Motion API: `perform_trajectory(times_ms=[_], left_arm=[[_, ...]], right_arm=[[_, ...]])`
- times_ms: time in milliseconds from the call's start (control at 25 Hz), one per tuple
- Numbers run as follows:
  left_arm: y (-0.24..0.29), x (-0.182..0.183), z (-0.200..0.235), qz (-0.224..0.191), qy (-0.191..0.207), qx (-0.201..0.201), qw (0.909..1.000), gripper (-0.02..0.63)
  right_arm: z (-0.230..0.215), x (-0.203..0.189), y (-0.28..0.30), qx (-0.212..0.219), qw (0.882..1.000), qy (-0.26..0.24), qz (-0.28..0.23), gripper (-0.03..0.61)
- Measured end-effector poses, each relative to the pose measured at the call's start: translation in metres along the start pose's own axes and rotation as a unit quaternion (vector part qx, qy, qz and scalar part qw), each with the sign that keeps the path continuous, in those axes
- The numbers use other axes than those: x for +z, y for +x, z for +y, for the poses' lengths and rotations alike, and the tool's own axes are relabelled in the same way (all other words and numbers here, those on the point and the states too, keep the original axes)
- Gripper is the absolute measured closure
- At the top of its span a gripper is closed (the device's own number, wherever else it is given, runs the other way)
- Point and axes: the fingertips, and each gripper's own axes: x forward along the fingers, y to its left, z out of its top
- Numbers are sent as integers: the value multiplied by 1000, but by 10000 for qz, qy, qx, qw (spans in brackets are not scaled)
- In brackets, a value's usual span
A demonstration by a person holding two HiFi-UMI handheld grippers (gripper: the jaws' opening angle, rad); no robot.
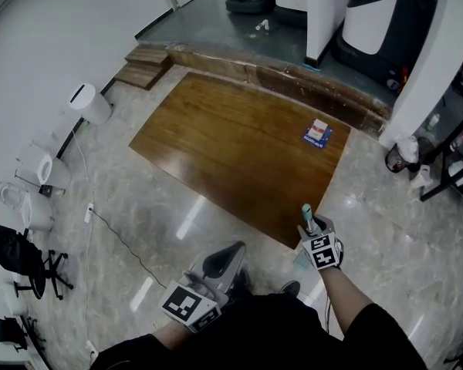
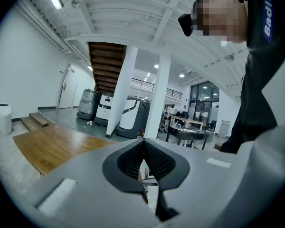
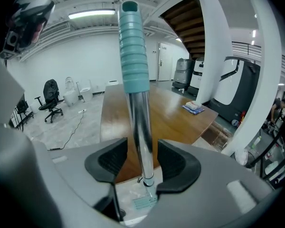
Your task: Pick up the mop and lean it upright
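Your right gripper (image 3: 142, 145) stands open around the mop (image 3: 141, 122). The metal pole rises straight up between the two pads, close to both, and neither pad presses on it. Its ribbed teal grip (image 3: 133, 46) tops the pole above the jaws. From the head view, the mop stands upright on the marble floor (image 1: 139, 230), just off the near corner of the wooden platform (image 1: 239, 145). Your left gripper (image 2: 143, 144) is closed on nothing, pads meeting. Count one mop, two grippers and one platform.
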Motion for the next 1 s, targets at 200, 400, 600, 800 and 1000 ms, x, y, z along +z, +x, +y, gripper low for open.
perform_trajectory(times_ms=[200,400,600,800,1000], left_arm=[[-2,2,-1,-94,-89,-56,9999,604],[-5,4,0,-144,-216,-86,9996,604],[-8,7,-1,-268,-210,-172,9993,604],[-12,-2,3,-103,-181,-230,9995,603],[-9,-1,-2,-119,-200,-442,9987,604]], right_arm=[[-3,-3,5,-82,10000,-5,12,403],[-6,5,0,-163,9998,42,-84,469],[-7,1,-7,-259,9997,42,-31,469],[-11,-7,-21,-446,9988,181,63,471],[-22,-22,-42,-717,9968,339,89,471]])
